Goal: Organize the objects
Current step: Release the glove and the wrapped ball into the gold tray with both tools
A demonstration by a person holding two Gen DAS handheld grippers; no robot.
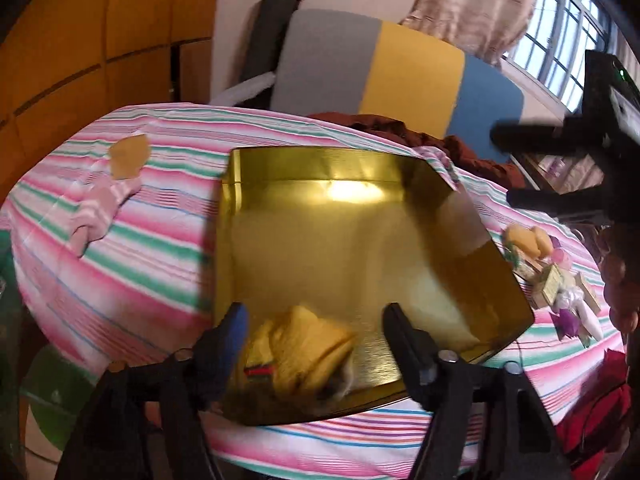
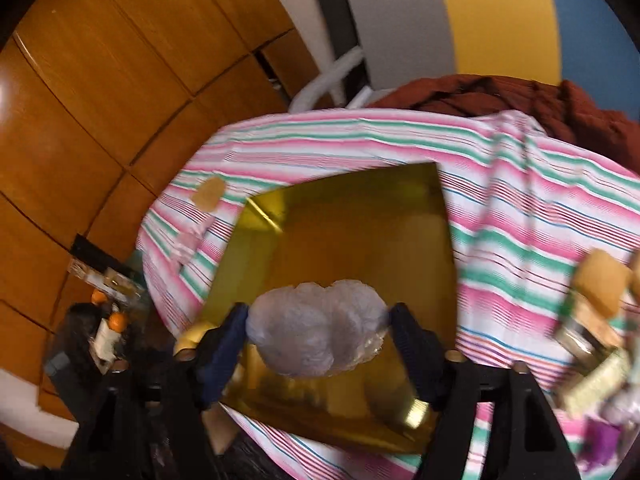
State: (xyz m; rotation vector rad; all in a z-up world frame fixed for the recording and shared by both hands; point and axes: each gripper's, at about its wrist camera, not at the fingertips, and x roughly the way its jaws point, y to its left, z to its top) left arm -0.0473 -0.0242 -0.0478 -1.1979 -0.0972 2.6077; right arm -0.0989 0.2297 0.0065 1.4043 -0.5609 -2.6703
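Left wrist view, left to right.

- On the far left of the worktop (image 1: 140,272), under a pink, green and white striped cloth: a pink striped sock (image 1: 100,212), with a flat tan piece (image 1: 128,156) just beyond it. Both well apart from the box.
- At centre: a gold box (image 1: 340,220), open-topped, resting on the striped cloth.
- Left claw (image 1: 316,328) over the near part of the box, jaws spread wide.
- Between the jaws: a yellow cloth item (image 1: 300,352) lying on the box floor. Close against the left-hand finger, clear of the right-hand finger, not clamped.
- Beyond the box: a chair back (image 1: 400,72) in grey, yellow and blue, and a maroon garment (image 1: 460,148).
- At the right edge of the worktop: a pile of small items (image 1: 552,276), too blurred to name.

Right wrist view, left to right.

- At left: wood panelling (image 2: 100,100).
- On the cloth: the tan piece and pink sock again, beside the box's left corner.
- At centre: the gold box, with the right claw (image 2: 318,316) above its near half, jaws standing wide.
- Filling the gap: a pale lilac fluffy bundle (image 2: 312,340) in clear wrap, its sides meeting both fingers (image 2: 224,344). Cannot tell whether the pads press on it or whether it rests on the box.
- At right: the blurred pile of small items.
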